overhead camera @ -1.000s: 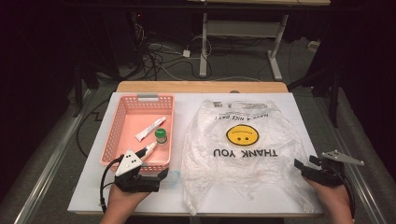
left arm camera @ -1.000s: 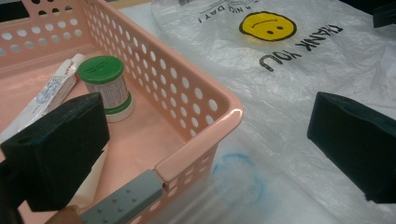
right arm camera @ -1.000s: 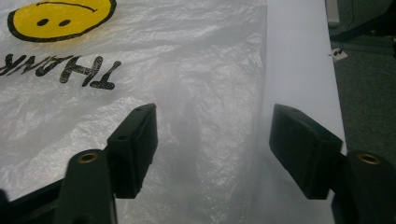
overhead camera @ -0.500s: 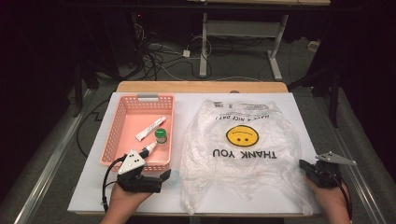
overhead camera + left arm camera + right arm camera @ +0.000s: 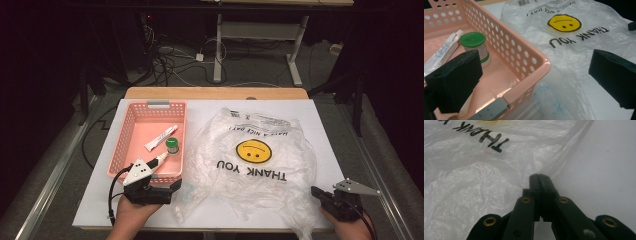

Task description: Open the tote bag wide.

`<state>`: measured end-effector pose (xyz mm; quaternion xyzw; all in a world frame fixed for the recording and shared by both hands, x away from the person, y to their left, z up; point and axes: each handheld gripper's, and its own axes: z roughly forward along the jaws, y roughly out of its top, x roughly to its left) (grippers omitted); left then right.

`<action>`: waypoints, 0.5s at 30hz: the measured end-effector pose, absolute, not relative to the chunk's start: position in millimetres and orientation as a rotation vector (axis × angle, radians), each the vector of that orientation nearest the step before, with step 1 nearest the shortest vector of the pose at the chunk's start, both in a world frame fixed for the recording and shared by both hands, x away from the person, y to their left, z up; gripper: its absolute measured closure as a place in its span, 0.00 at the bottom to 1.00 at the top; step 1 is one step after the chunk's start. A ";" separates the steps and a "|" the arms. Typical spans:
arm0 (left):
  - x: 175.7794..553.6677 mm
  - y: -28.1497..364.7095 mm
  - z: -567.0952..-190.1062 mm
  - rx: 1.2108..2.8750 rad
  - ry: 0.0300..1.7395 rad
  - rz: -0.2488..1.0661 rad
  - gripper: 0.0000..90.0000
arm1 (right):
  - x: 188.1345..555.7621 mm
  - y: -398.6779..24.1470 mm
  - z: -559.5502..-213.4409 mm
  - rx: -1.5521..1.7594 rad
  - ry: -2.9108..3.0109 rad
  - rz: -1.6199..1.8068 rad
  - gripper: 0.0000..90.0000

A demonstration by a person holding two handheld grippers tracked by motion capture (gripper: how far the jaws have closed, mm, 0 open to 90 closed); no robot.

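The right gripper has just clenched its fingers at the plastic bag's right edge; whether film is pinched is hard to tell. The bag lies flat on the desk, handles toward the person, print upside down. The left gripper is released beside the basket.

Bare tabletop right — basket wall left

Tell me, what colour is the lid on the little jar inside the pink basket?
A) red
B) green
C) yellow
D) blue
B: the little jar standing in the pink basket has a green lid, next to a white tube.
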<state>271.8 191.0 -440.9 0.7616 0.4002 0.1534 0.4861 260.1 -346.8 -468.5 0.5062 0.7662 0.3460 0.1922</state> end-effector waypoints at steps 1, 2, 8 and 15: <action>272.3 191.5 -441.6 1.851 0.977 0.371 0.00 | 258.8 -345.2 -469.5 1.415 2.164 0.981 1.00; 272.4 192.1 -442.3 1.850 0.982 0.372 0.00 | 257.7 -344.2 -470.2 1.409 2.181 0.984 0.95; 270.9 193.5 -443.9 1.834 0.988 0.381 0.00 | 254.1 -349.9 -446.3 1.350 2.050 1.071 0.64; 271.0 192.2 -444.6 1.832 1.007 0.369 0.00 | 307.1 -352.8 -427.2 1.286 1.983 1.103 0.53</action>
